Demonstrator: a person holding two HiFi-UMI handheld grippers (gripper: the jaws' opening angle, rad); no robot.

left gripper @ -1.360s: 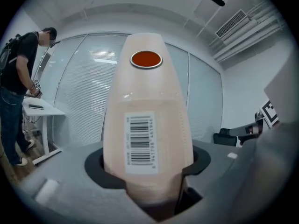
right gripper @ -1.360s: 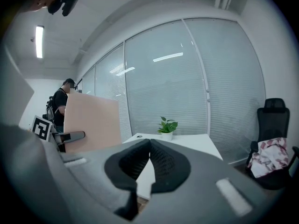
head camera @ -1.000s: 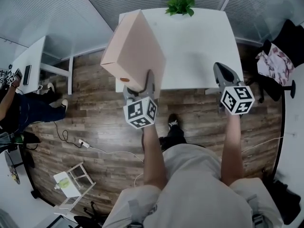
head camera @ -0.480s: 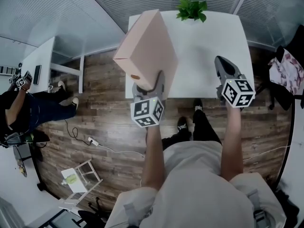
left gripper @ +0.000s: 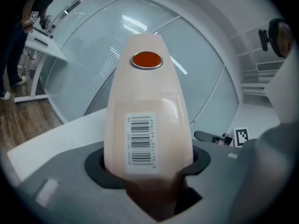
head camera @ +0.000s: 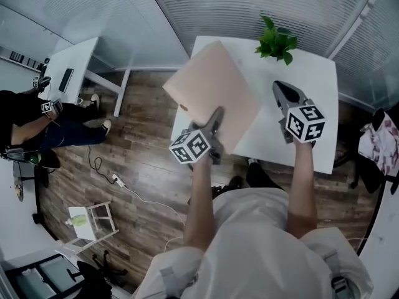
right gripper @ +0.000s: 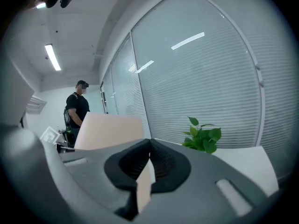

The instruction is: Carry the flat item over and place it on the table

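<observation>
The flat item is a thin pale-pink box (head camera: 213, 96) with a barcode label and a round red sticker (left gripper: 146, 59). My left gripper (head camera: 216, 118) is shut on its near edge and holds it tilted over the left part of the white table (head camera: 282, 147). In the left gripper view the box (left gripper: 148, 125) fills the space between the jaws of the left gripper (left gripper: 148, 164). My right gripper (head camera: 282, 92) hovers over the table to the box's right, shut with nothing in it. The right gripper view shows the right gripper (right gripper: 149, 144) with its pads meeting, and the box (right gripper: 110, 129) off to its left.
A potted green plant (head camera: 275, 41) stands at the table's far edge. Blinds-covered glass walls lie behind the table. A second white desk (head camera: 75, 61) and a person (head camera: 25, 123) are at left. A white stool (head camera: 87, 226) and a cable (head camera: 137, 195) are on the wooden floor.
Both grippers have moved forward over the table. The box has rolled from steeply tilted to flatter and sunk lower over the table's left part.
</observation>
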